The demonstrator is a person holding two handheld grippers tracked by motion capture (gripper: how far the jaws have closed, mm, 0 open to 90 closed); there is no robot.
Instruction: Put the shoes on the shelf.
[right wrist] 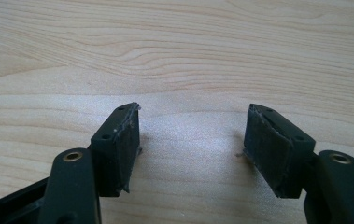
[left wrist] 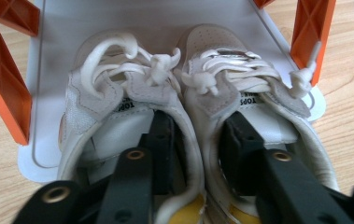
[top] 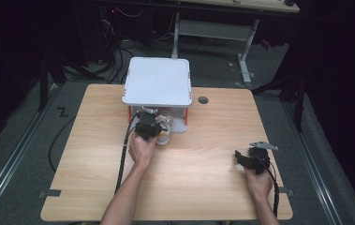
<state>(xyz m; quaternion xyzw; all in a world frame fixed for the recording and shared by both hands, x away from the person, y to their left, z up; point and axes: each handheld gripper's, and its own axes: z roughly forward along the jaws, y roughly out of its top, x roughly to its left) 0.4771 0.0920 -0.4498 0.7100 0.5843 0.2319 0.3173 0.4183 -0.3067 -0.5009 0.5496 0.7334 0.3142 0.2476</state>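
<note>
Shoes (left wrist: 188,107), a white laced pair, sit side by side on the grey bottom plate (left wrist: 48,37) of a small rack (top: 156,82) with orange legs, at the far middle of the wooden table (top: 198,164). The left gripper (left wrist: 195,140) reaches into them from the heel end: one black jaw is down inside each shoe, with the two inner walls of the pair between the jaws. The jaws stand partly spread; whether the pads press on those walls I cannot tell. The right gripper (right wrist: 191,144) rests well apart, near the table's right edge, jaws spread wide over bare wood.
</note>
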